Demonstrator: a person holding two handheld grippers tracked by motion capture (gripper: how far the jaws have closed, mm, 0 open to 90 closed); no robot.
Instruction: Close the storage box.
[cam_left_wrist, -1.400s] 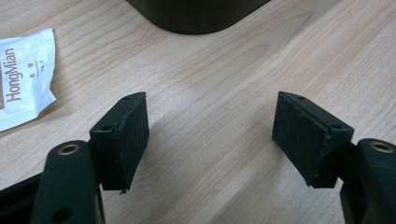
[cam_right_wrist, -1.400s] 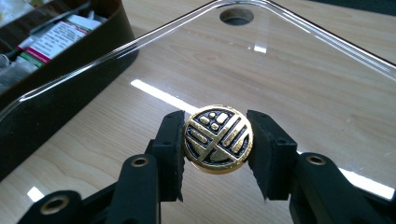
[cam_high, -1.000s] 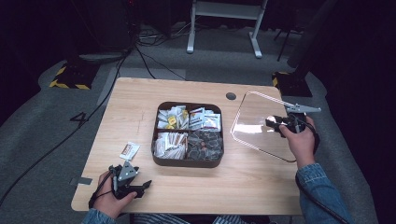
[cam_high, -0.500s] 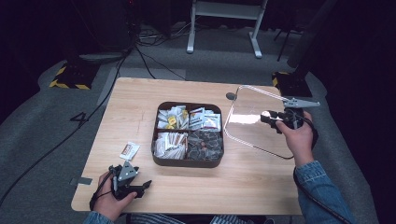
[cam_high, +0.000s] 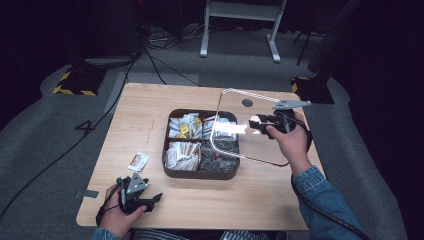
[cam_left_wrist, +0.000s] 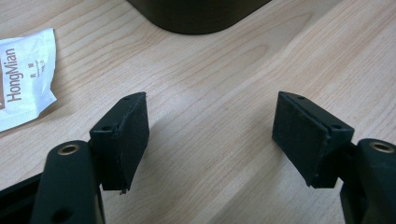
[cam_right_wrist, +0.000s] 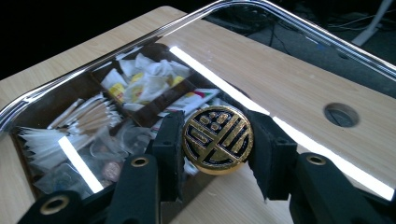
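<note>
Lid: a clear lid with a bright metal rim is held tilted above the right half of the divided box, its far edge raised; in the right gripper view the box contents are seen through it.
Knob: a round gold-and-black knob at the lid's middle is the one sensible hold, and it is pinched from both sides.
Right gripper: the right gripper is clenched on the knob, pads pressed on its edge.
Handling: the pane is judged stiff, smooth and fragile if glass, fairly heavy for a single-knob hold; swinging about the round knob is a risk, so it is best kept level and lowered slowly.
Box: four compartments with sachets and small packets are seen, under the lid on the right.
Left gripper: the left gripper is released, jaws wide over bare table, near the box's front-left corner.
Sachet: a white sachet lies just left of the box.
Hard to make out: glare streaks cross the pane; the lid's thickness and the items beneath it are blurred; the knob's fixing is hidden.
</note>
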